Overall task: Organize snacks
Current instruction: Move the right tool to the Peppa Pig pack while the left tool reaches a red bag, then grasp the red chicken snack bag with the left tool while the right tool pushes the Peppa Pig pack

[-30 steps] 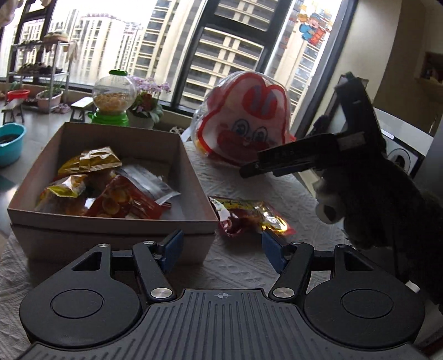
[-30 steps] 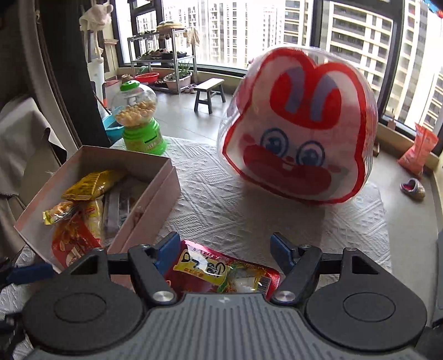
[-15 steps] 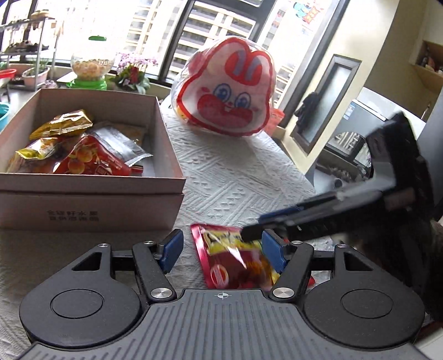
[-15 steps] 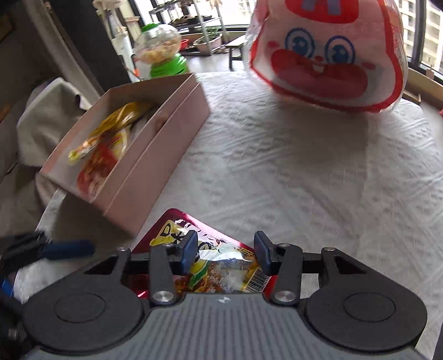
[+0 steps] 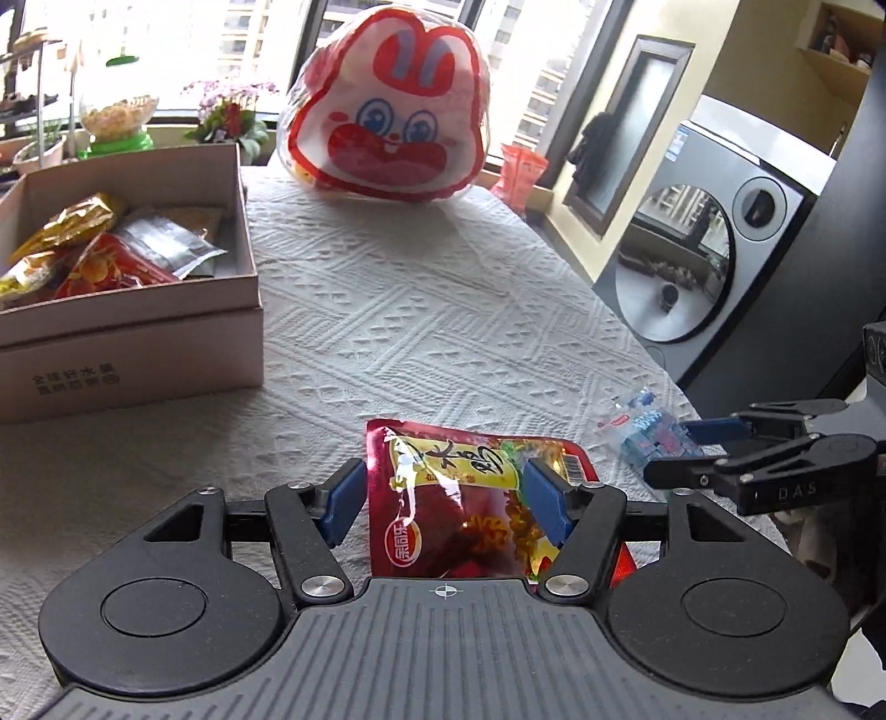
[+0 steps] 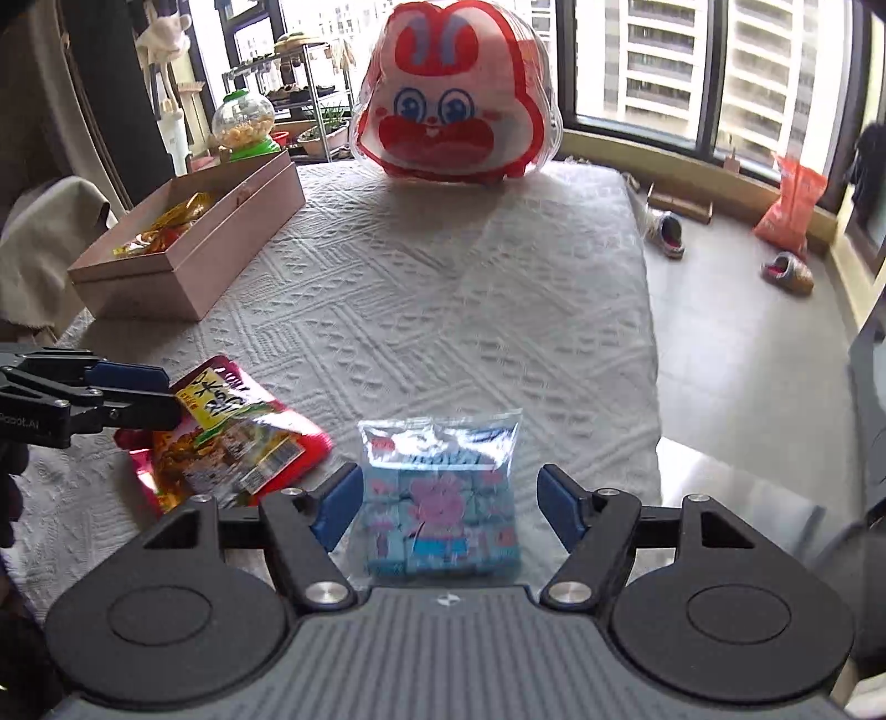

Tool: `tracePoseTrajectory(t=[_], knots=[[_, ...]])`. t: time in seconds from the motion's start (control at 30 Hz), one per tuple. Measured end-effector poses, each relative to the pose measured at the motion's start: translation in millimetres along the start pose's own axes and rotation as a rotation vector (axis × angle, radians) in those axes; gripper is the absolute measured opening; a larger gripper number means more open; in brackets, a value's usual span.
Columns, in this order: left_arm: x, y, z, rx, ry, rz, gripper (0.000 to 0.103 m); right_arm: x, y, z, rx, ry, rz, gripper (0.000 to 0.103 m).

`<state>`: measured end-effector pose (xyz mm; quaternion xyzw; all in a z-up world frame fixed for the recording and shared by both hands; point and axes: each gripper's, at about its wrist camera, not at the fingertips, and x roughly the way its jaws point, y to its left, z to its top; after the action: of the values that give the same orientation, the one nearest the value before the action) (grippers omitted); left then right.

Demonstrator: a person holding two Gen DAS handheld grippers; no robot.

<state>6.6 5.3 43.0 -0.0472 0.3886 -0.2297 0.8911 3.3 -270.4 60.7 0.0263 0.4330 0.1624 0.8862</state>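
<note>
Several snack packets already in cardboard box (image 5: 166,310), exact count unclear. Two left on table: red snack packet (image 5: 470,498) between spread jaws of left gripper (image 5: 446,501), not pinched. Right gripper (image 6: 446,507) jaws just reopened, straddling blue candy bag (image 6: 443,509), ungripped.

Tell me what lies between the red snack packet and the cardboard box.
Nothing: in the left wrist view, only bare white tablecloth separates the red snack packet from the cardboard box.

Place: a high-rise flat, lived in.
Signs: washing machine (image 5: 714,232), slippers on the floor (image 6: 786,271), potted flowers (image 5: 230,113), tower blocks (image 6: 664,50) outside.
</note>
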Motion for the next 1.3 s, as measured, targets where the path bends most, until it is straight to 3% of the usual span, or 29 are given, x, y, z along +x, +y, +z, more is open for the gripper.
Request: tracePoseTrajectory(t=[0.07, 0.23, 0.4, 0.53, 0.63, 0.73, 0.83, 1.0, 1.13, 1.3], knots=[[-9.3, 0.4, -1.3, -0.003, 0.018, 0.017, 0.068, -0.1, 10.9, -9.0, -0.024, -0.016, 0.009, 0.072], [-28.6, 11.3, -11.1, -0.088, 0.112, -0.028, 0.064, -8.2, 41.7, -5.5, -0.165, -0.097, 0.082, 0.072], [-21.9, 12.1, -19.9, -0.16, 0.164, -0.111, 0.062, 5.5, 41.1, 13.3, -0.14, -0.162, -0.001, 0.072], [-1.4, 13.2, -9.6, -0.192, 0.13, -0.063, 0.062, 25.7, 44.3, 11.4, -0.13, -0.111, -0.016, 0.072], [17.3, 18.1, 8.4, -0.225, 0.074, -0.019, 0.062, 23.8, 56.8, 0.1, -0.168, -0.096, 0.033, 0.072], [39.4, 7.4, 26.2, -0.159, 0.054, 0.011, 0.062, 21.4, 71.6, -10.8, -0.227, -0.078, 0.061, 0.072], [59.6, -14.7, 34.1, -0.015, 0.063, 0.092, 0.062, 18.0, 77.2, -17.2, -0.268, -0.099, 0.007, 0.072], [77.5, -30.6, 41.6, 0.057, 0.064, 0.125, 0.067, 13.6, 54.1, -15.6, -0.186, -0.12, -0.08, 0.072], [77.0, -32.7, 44.1, 0.069, 0.065, 0.128, 0.067, 9.3, 38.9, -17.5, -0.086, -0.109, -0.034, 0.072], [60.6, -27.9, 45.6, 0.06, 0.042, 0.125, 0.066, 7.9, 58.7, -21.3, -0.083, -0.086, 0.058, 0.075]])
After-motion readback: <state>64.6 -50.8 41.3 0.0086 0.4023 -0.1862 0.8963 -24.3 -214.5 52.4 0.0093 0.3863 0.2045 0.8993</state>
